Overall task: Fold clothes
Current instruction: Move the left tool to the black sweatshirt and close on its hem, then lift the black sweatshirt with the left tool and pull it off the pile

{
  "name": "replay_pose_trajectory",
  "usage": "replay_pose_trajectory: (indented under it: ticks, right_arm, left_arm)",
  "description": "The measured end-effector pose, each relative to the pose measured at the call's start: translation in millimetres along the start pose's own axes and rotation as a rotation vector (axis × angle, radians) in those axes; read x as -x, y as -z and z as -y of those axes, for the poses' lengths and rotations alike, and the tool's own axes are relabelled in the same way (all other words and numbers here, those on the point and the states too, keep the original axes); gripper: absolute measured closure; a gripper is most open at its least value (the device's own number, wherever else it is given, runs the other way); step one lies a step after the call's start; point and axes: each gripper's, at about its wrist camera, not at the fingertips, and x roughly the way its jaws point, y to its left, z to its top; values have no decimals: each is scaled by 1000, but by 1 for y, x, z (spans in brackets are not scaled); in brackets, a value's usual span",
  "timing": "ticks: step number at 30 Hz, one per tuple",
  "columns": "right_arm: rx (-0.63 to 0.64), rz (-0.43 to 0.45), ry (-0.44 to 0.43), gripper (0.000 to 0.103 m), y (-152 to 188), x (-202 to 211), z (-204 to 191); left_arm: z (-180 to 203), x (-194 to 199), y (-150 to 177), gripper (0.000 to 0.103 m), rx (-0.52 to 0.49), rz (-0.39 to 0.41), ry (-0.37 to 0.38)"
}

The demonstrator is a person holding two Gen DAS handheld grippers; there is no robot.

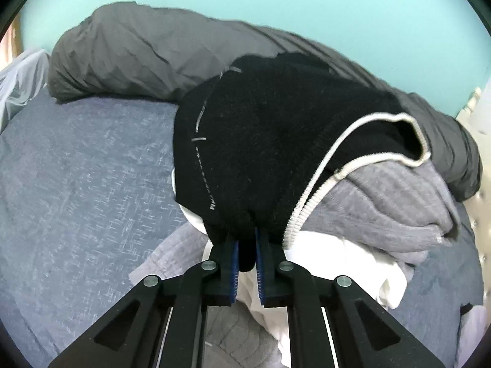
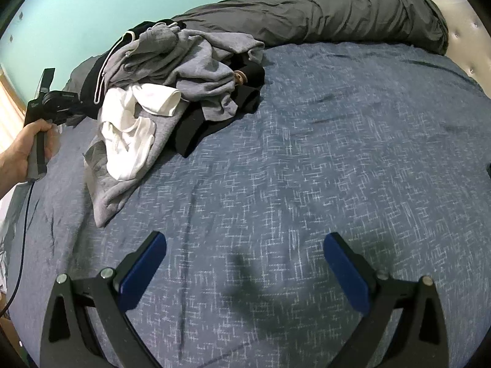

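A: With the jaws of the left gripper (image 1: 247, 245) clamped on a fold of the black knitted garment with white ribbed edging (image 1: 264, 141), confirm location of the load.

B: Directly ahead of the fingertips, draped over the pile: grey fleece sweatshirt (image 1: 396, 205) to the right of the jaws, white cotton garment (image 1: 334, 260) just below and right. All resting on the blue patterned bedspread (image 1: 76, 184), with a rolled grey duvet (image 1: 147, 55) beyond.

A: Handling properties?

B: Judged soft, limp and light. No stiffness; expected to sag and stretch under its own weight when lifted. Slight risk of dragging the neighbouring items along.

A: Recommended hold?

B: Present pinch sits on a bunched fold. For a clean fold, better taken at the ribbed white edge or a corner, where the knit is thicker and less prone to slip.

A: Status of the right gripper (image 2: 245, 263)?

B: Spread wide, nothing between the blue pads (image 2: 144, 270). Poised above bare bedspread, well apart from the pile, which lies ahead and left.
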Motion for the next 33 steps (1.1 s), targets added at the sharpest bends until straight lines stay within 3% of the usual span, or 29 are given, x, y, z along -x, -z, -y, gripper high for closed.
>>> replay_pose_trajectory:
  ticks: [18, 33]
  right_arm:
    - [-9, 37, -23, 0, 17, 42, -6]
    - [8, 90, -15, 0, 31, 69, -9]
  left_arm:
    - [9, 81, 59, 98, -45, 22, 106]
    - [-16, 107, 163, 98, 0, -56, 136]
